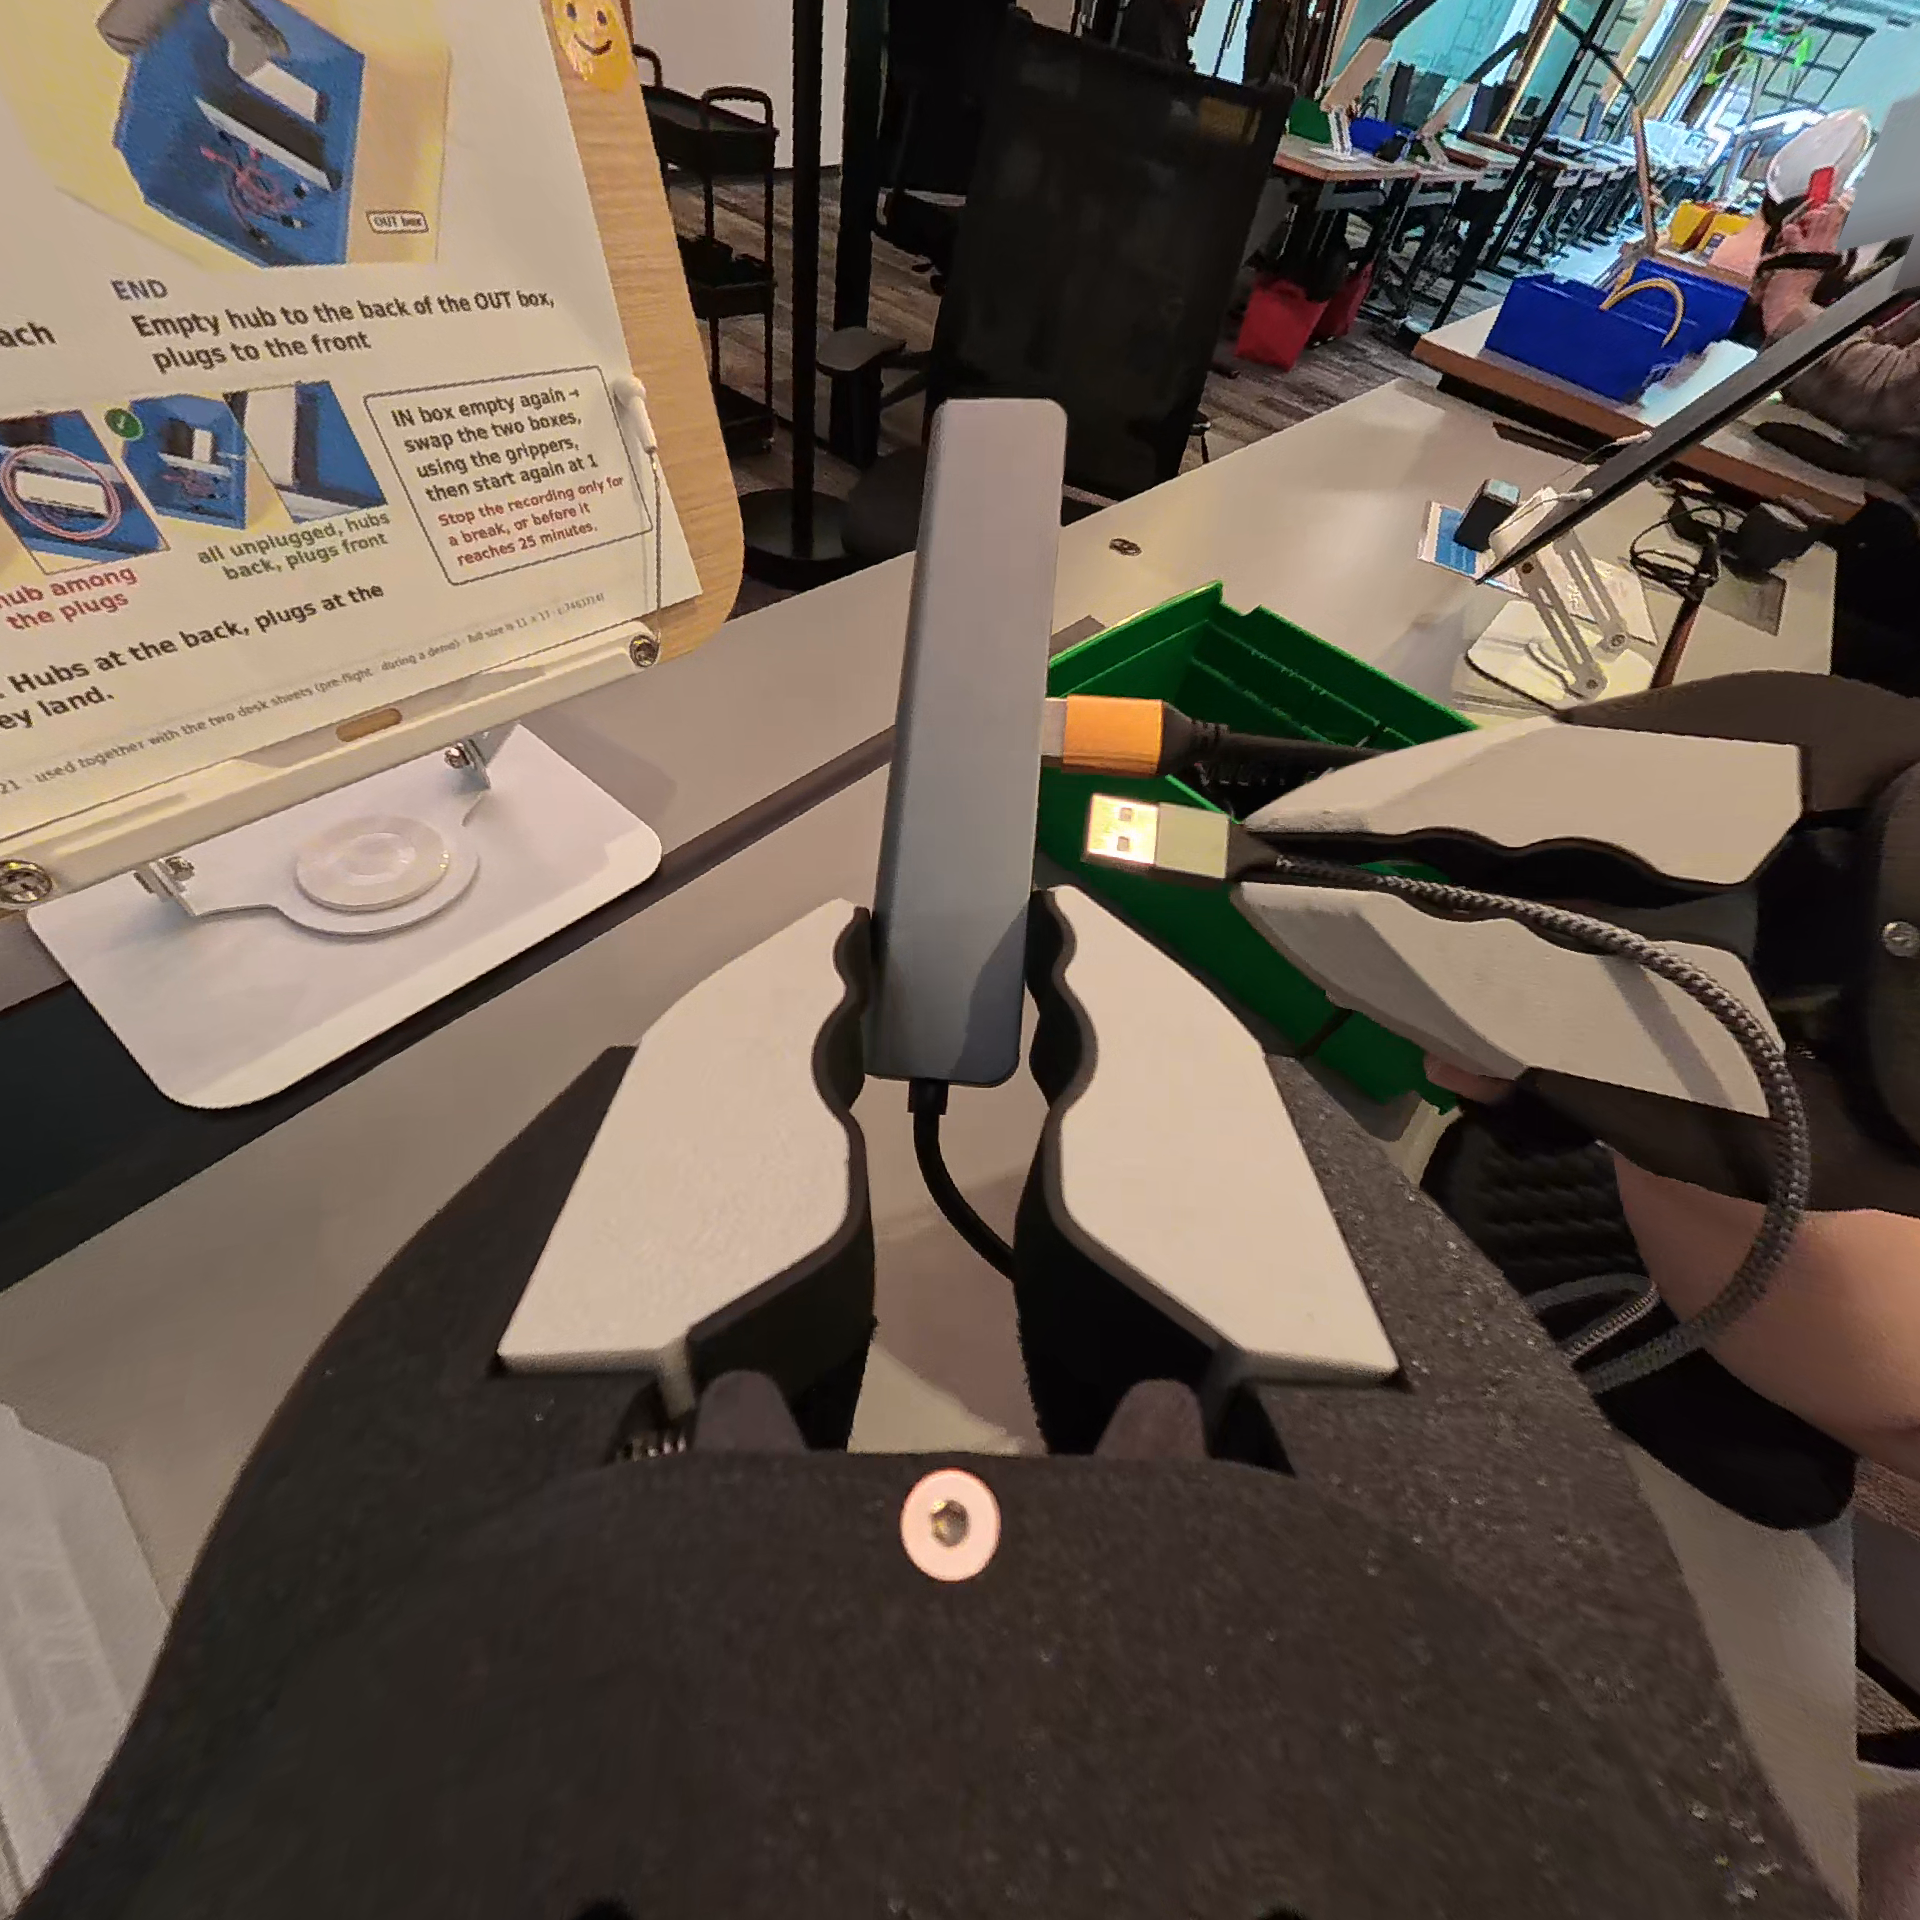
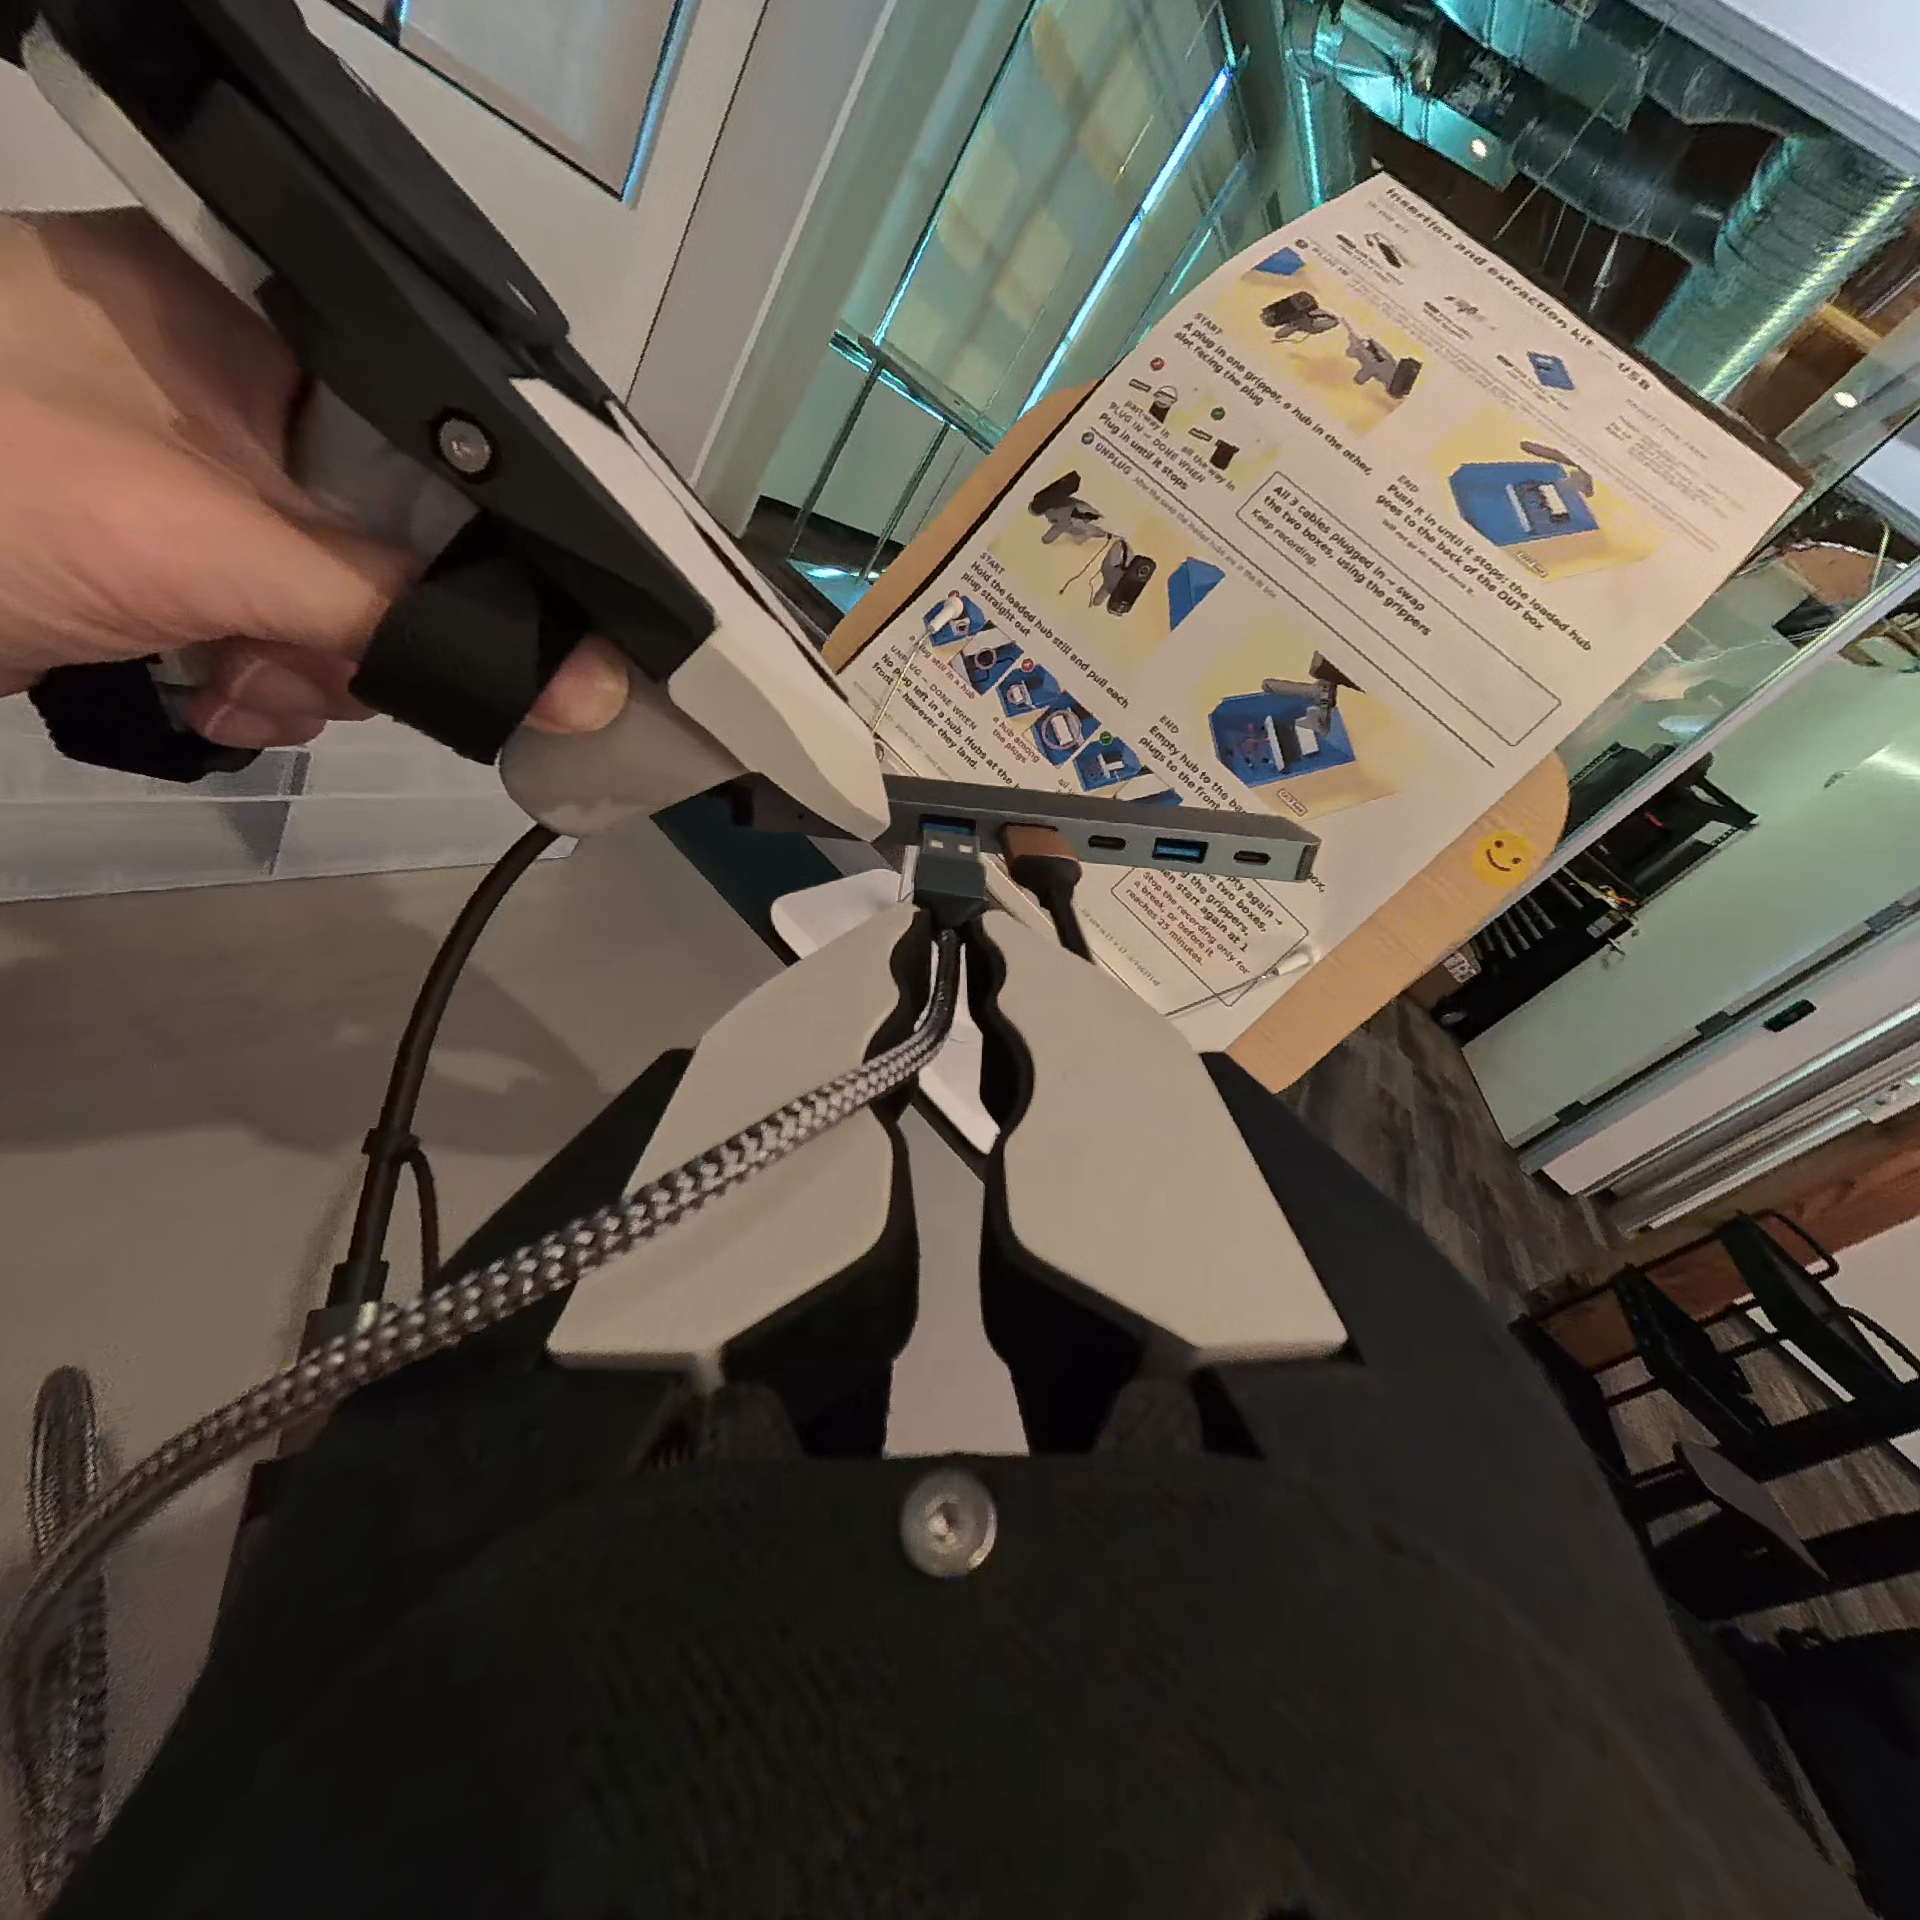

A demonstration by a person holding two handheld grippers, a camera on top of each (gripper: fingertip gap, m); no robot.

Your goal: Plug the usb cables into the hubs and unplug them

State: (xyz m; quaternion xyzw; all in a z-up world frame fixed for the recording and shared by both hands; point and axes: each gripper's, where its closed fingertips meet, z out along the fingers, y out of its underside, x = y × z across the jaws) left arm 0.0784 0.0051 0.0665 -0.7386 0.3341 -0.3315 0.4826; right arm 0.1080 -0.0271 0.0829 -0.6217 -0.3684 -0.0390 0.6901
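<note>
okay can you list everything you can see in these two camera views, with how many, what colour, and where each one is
USB hub: one, grey, held upright in the left gripper, its black lead hanging below.
Orange plug: one, on a black cable, in the hub's side.
Silver USB plug: one, on a braided grey cable, held by the right gripper just short of the hub's side.
Green bin: one, on the table behind the hub.
Instruction board: one, white sheet on a wood backing, on a white stand, left.
Table: one, grey.
Blue bin: one, on a far table.
Left gripper: one, grey and black, shut on the hub.
Right gripper: one, grey and black, shut on the silver plug.
Hand: one, holding the left gripper.
</note>
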